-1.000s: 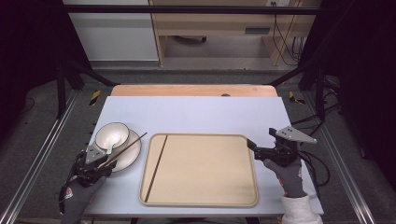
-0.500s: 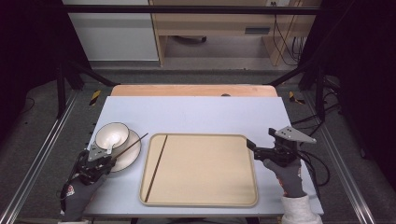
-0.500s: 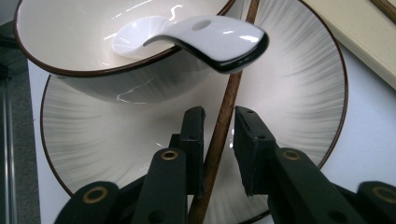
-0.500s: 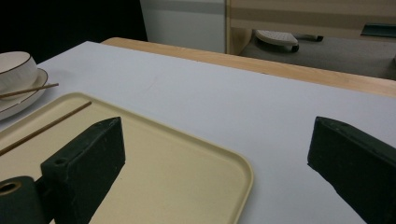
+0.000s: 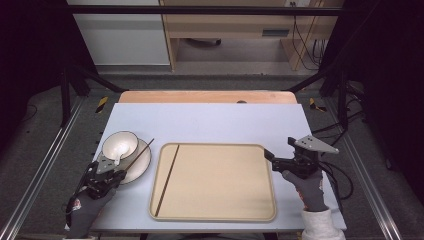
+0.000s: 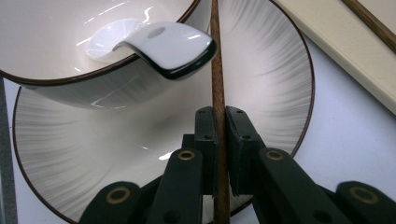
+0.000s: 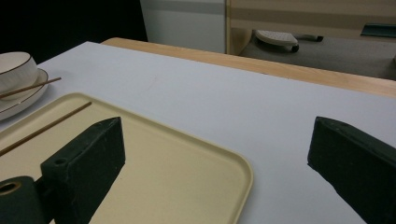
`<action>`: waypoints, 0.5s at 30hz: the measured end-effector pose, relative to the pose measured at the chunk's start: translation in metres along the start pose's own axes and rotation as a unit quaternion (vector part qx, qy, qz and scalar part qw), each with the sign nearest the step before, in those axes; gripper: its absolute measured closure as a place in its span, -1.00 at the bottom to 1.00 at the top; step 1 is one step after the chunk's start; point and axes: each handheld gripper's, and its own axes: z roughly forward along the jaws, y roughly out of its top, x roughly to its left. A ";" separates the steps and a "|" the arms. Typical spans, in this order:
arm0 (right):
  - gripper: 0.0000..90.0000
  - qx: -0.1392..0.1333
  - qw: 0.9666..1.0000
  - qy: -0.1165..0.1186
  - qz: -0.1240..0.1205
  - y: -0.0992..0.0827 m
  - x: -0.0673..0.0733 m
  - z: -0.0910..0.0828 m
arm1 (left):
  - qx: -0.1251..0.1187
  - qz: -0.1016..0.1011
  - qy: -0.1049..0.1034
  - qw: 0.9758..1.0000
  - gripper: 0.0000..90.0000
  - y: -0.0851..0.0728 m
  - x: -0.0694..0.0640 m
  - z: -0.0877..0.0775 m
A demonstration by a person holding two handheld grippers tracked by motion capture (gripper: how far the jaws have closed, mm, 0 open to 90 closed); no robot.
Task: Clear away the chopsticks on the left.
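Observation:
My left gripper (image 6: pixel 222 114) is shut on a thin brown chopstick (image 6: pixel 215 70) that lies across a striped white plate (image 6: pixel 271 93); its jaws have just been closing, with the stick between the pads. A white bowl (image 6: pixel 56 42) stands on that plate with a white spoon (image 6: pixel 163 44) resting on its rim. In the high view the left gripper (image 5: pixel 116 173) sits at the plate's near edge. A second chopstick (image 5: pixel 167 180) lies along the left side of the beige tray (image 5: pixel 220 200). My right gripper (image 7: pixel 215 154) stands open at the tray's right edge, with nothing between its jaws.
The tray takes up the middle of the pale blue tabletop (image 5: pixel 210 125). A wooden strip (image 5: pixel 205 97) runs along the far edge. Dark metal frame rails (image 5: pixel 45 165) flank both sides of the table.
The left gripper's jaws have drawn together onto the chopstick on the plate. Both hands have stayed where they were, and the right gripper has kept its jaws apart.

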 end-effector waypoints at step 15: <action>-0.91 -0.002 1.000 -0.001 0.000 0.001 -0.001 -0.002 | -0.032 -0.011 -0.020 0.999 0.86 0.009 -0.015 -0.010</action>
